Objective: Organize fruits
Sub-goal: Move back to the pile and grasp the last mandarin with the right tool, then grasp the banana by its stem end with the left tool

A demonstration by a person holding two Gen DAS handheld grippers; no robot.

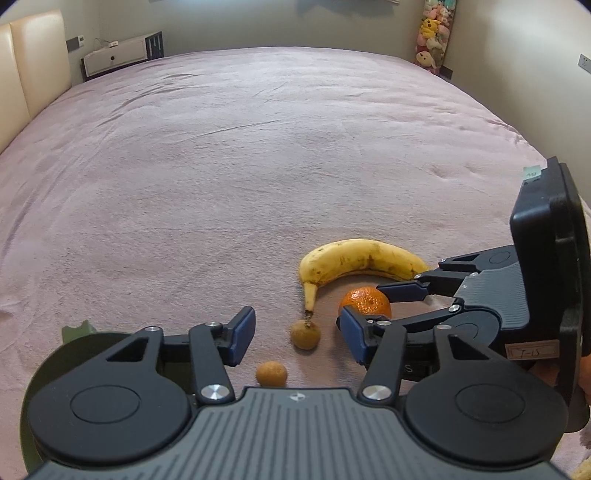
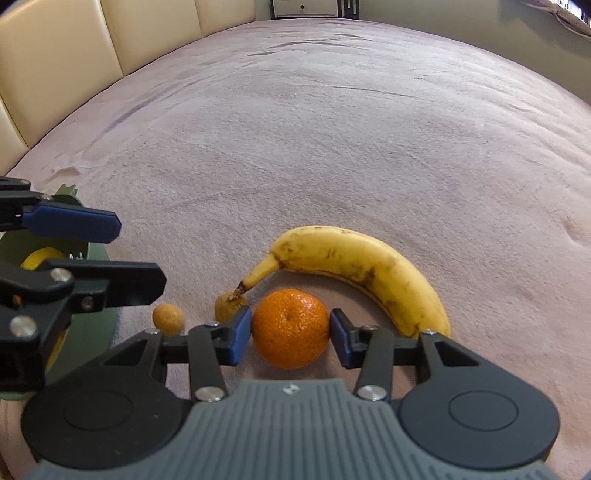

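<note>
An orange mandarin (image 2: 290, 328) lies on the pink bedspread between the pads of my right gripper (image 2: 291, 334); the pads touch both its sides. It also shows in the left wrist view (image 1: 365, 303), with the right gripper (image 1: 373, 306) around it. A yellow banana (image 2: 358, 269) curves behind it and shows too in the left wrist view (image 1: 354, 264). Two small brown round fruits (image 1: 305, 334) (image 1: 271, 373) lie in front of my open, empty left gripper (image 1: 299, 339). A green plate (image 2: 98, 254) at the left holds a yellow fruit (image 2: 40, 257).
The pink bedspread (image 1: 240, 166) stretches far ahead. A cream headboard (image 2: 74, 55) stands at the left. A white nightstand (image 1: 114, 55) and hanging plush toys (image 1: 434, 33) are by the far walls.
</note>
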